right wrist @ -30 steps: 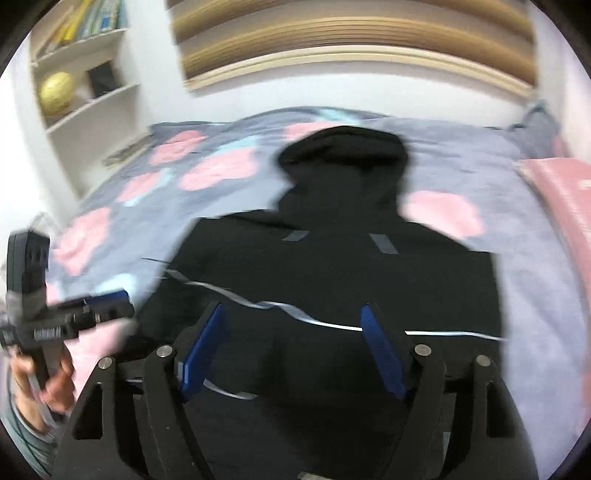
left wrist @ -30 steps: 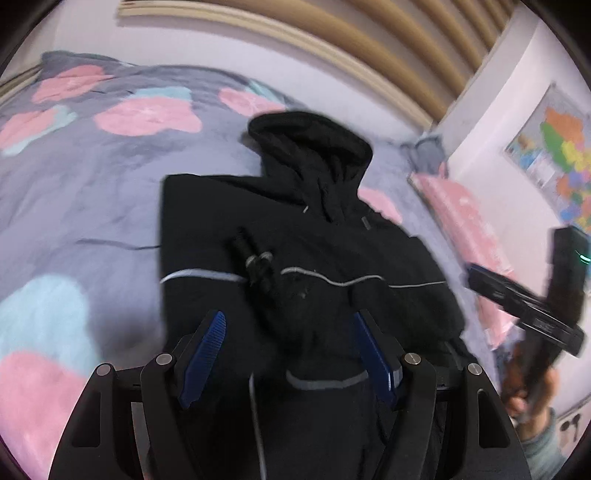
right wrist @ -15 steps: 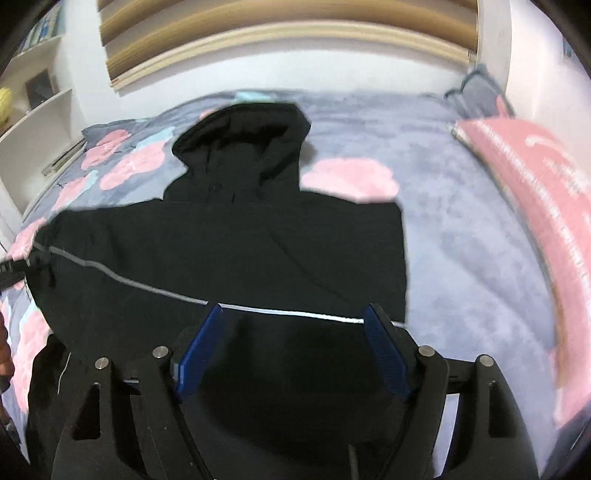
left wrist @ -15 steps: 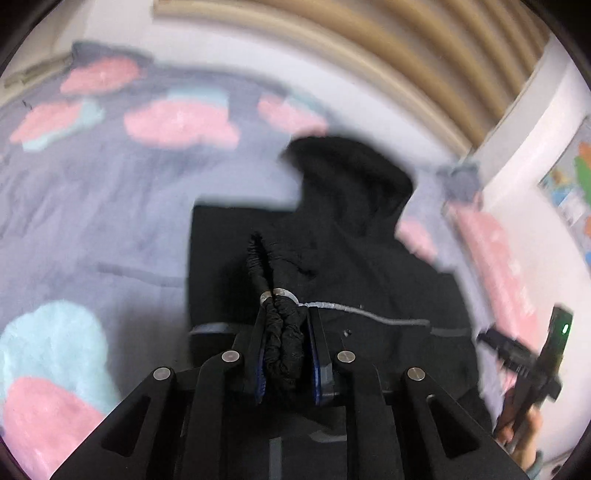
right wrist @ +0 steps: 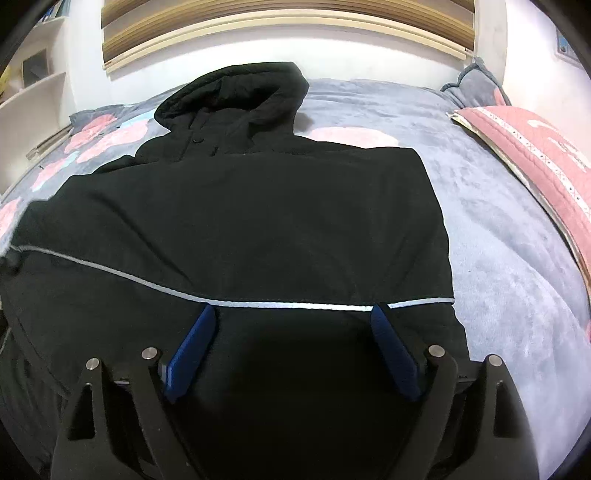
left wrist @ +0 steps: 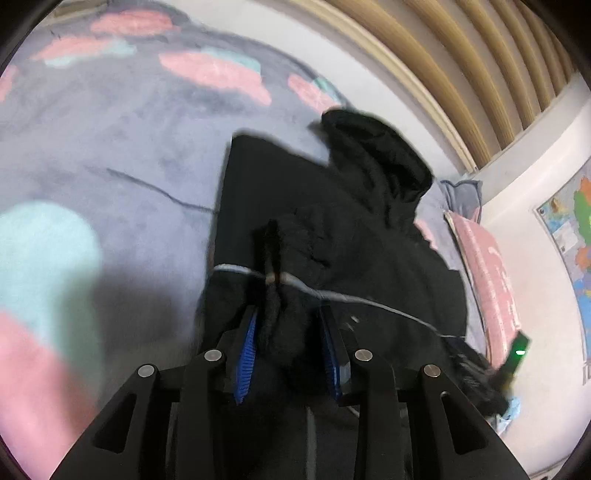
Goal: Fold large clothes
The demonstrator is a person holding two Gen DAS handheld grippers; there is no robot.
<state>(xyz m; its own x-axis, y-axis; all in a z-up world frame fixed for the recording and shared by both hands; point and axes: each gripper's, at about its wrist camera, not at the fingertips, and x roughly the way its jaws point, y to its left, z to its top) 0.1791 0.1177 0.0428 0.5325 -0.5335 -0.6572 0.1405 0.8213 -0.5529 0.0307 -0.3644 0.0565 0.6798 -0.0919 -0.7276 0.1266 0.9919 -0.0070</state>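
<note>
A large black hooded jacket (right wrist: pixel 258 206) with a thin reflective stripe lies spread on the bed, hood (right wrist: pixel 236 92) toward the headboard. In the left wrist view the jacket (left wrist: pixel 369 236) has a sleeve folded over its body. My left gripper (left wrist: pixel 290 332) has a bunched sleeve cuff (left wrist: pixel 280 317) between its blue pads, jaws partly apart around it. My right gripper (right wrist: pixel 291 332) is open and empty, low over the jacket's lower right part, and shows at the far right of the left wrist view (left wrist: pixel 480 365).
The bed has a grey blanket (right wrist: pixel 517 229) with pink and teal flowers. A pink pillow (right wrist: pixel 535 147) lies at the right edge. A slatted headboard (right wrist: pixel 288 22) and white shelves (right wrist: pixel 33 92) stand behind. A map (left wrist: pixel 576 229) hangs on the right wall.
My left gripper closed on the sleeve cuff, then its jaws opened a little around it while moving left. My right gripper moved right along the jacket's lower part, staying open.
</note>
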